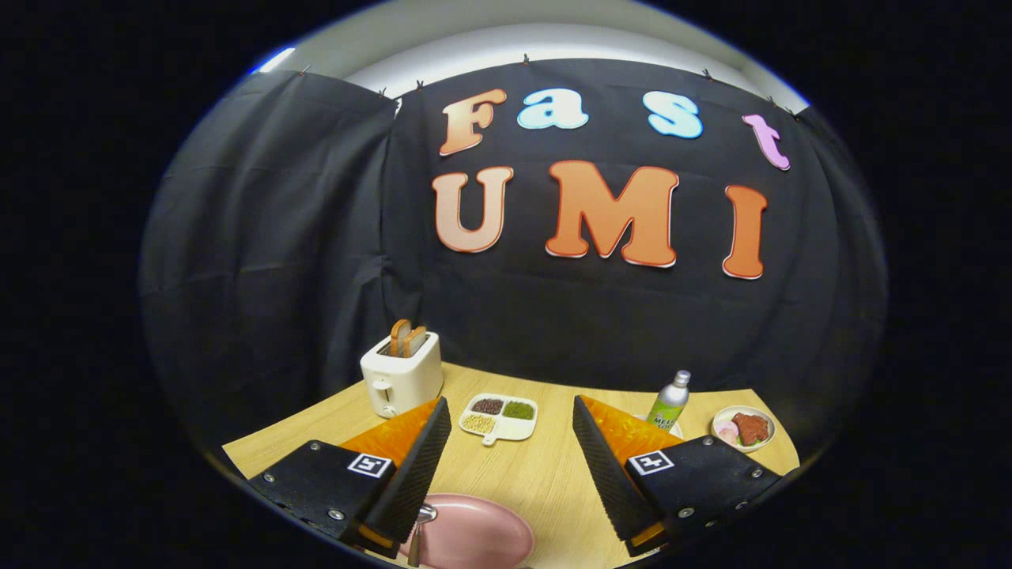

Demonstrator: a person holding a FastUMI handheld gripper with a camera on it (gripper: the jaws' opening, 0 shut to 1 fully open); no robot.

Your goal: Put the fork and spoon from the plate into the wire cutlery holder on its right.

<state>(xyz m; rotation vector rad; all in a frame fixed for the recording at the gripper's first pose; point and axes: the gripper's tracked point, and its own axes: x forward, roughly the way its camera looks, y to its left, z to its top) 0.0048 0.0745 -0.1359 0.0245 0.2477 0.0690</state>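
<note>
A pink plate [482, 533] lies on the wooden table [545, 474], low between my fingers and nearer the left one. A metal utensil [421, 529] rests at the plate's left rim, its handle partly hidden behind the left finger [419, 466]; I cannot tell whether it is the fork or the spoon. My gripper [512, 415] hangs above the table with its fingers wide apart and nothing between them. The right finger [605, 466] stands to the right of the plate.
A white toaster [401, 373] with two bread slices stands at the back left. A divided white dish [500, 416] of beans and grains lies just beyond the fingers. A green-labelled bottle [670, 401] and a small bowl of food [743, 428] stand at the back right.
</note>
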